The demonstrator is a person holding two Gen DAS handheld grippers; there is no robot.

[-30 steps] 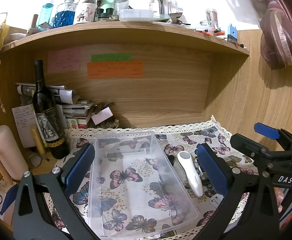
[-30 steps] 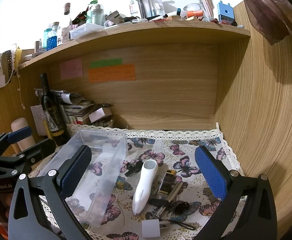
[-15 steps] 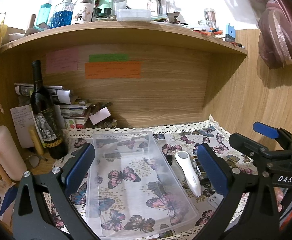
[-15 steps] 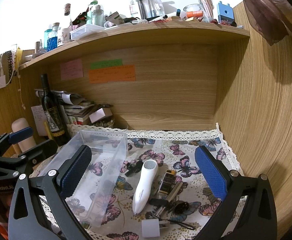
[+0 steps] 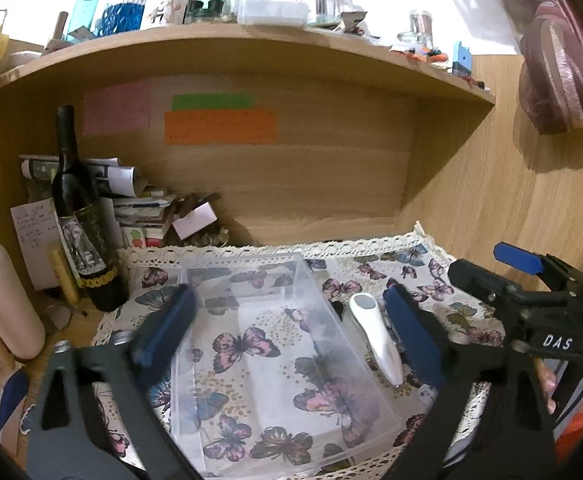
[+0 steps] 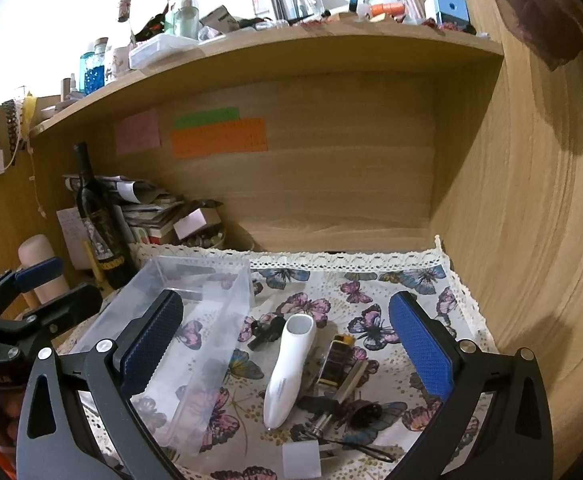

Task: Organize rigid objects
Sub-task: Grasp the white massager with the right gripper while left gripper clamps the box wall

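Note:
A clear plastic box lies empty on the butterfly cloth; it shows at the left in the right wrist view. A white handheld device lies right of the box, also seen in the left wrist view. Beside it lie a small black-and-gold lighter-like item, a black clip, metal bits and a white square. My left gripper is open above the box. My right gripper is open and empty above the white device.
A dark wine bottle stands at the back left beside stacked papers. A pink cylinder stands at the far left. A wooden wall bounds the right. A cluttered shelf hangs overhead.
My left gripper's fingers have drawn a little closer together and its left finger is blurred. The right gripper has barely moved.

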